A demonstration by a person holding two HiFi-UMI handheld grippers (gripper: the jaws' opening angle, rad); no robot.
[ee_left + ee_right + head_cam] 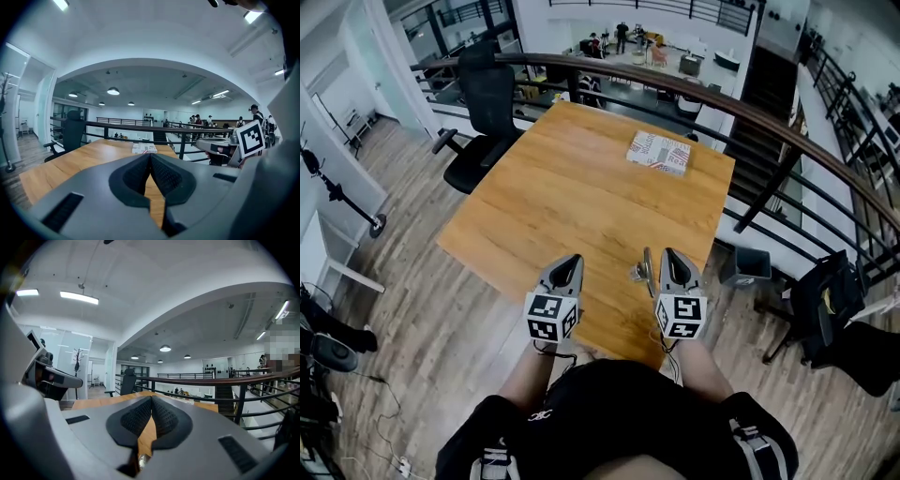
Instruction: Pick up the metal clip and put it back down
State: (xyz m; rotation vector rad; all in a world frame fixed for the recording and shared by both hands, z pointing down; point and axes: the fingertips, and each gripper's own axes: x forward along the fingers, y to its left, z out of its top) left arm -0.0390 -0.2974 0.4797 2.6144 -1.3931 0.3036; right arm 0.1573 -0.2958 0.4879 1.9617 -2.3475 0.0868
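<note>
The metal clip (641, 269) is a small silvery piece on the wooden table (581, 197), close to its near edge. It lies just left of my right gripper (669, 254), beside the jaw and not between the pads. That gripper's jaws (152, 399) meet at the tips with nothing between them, so it is shut. A small shiny bit (142, 459) shows low in the gap behind the pads. My left gripper (572, 260) hovers over the near edge a hand's width to the left. Its jaws (150, 157) are shut and empty.
A white printed box (659, 152) lies at the table's far right corner. A black office chair (487, 103) stands off the far left corner. A dark curved railing (769, 122) runs behind and to the right, with a drop to a lower floor beyond it.
</note>
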